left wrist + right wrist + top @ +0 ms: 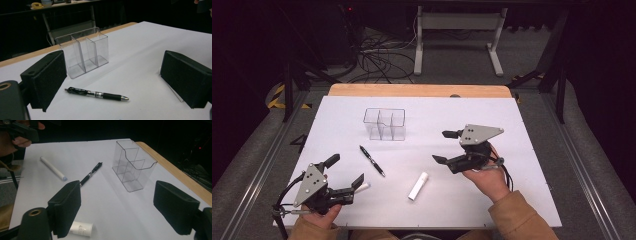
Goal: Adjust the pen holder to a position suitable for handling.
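A clear plastic organizer (384,124) (83,52) (132,163) with several compartments stands upright and empty at the back of the white table (522,190). In front of it lies a black pen (372,160) (96,94) (91,174). A short white tube (418,186) (81,229) lies nearer the front. Beside my left gripper's right jaw rests a white marker (363,187) (53,168). My left gripper (345,170) (112,65) stands open at the front left, facing the pen and organizer. At the right, my right gripper (442,146) (117,195) hovers open with nothing between its jaws.
The table's wooden far edge (422,90) (175,173) runs behind the organizer. Beyond it, cables (377,60) and a white desk frame (457,35) sit on the floor. Metal rails (257,170) run along both sides of the table.
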{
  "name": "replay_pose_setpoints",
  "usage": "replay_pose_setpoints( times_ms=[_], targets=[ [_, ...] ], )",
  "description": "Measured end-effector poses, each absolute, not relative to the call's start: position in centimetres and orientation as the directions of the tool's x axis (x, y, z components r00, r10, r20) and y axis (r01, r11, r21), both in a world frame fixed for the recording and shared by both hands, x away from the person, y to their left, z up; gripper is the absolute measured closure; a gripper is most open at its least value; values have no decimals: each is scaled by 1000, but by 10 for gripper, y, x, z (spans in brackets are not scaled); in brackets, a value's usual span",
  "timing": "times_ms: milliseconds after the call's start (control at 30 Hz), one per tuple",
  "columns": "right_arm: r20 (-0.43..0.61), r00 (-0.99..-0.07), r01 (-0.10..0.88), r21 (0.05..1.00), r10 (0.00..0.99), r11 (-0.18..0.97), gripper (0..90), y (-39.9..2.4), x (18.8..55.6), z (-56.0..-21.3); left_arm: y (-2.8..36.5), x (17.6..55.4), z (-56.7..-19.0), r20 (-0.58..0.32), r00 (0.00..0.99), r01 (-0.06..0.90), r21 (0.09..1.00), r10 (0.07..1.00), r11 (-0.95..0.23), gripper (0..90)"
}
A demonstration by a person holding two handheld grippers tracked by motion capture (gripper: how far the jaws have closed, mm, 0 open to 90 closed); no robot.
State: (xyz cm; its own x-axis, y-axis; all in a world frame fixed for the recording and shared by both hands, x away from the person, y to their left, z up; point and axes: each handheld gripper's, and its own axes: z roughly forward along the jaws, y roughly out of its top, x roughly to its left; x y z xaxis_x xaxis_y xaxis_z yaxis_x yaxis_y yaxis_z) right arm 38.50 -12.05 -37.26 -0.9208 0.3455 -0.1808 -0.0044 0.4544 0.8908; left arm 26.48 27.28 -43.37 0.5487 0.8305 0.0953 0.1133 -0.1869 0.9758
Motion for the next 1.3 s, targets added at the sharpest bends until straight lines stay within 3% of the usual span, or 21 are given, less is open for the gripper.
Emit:
replay_pose_setpoints(
  times_ms=[900,1300],
  targets=[
    [-249,-929,-17,765,272,644,373,-46,435,-372,273,268,-433,88,558,119,976,825,-185,75],
    [-201,-942,41,722,267,690,401,-16,457,-379,274,269,-434,87,558,122,975,825,-186,75]
  ],
)
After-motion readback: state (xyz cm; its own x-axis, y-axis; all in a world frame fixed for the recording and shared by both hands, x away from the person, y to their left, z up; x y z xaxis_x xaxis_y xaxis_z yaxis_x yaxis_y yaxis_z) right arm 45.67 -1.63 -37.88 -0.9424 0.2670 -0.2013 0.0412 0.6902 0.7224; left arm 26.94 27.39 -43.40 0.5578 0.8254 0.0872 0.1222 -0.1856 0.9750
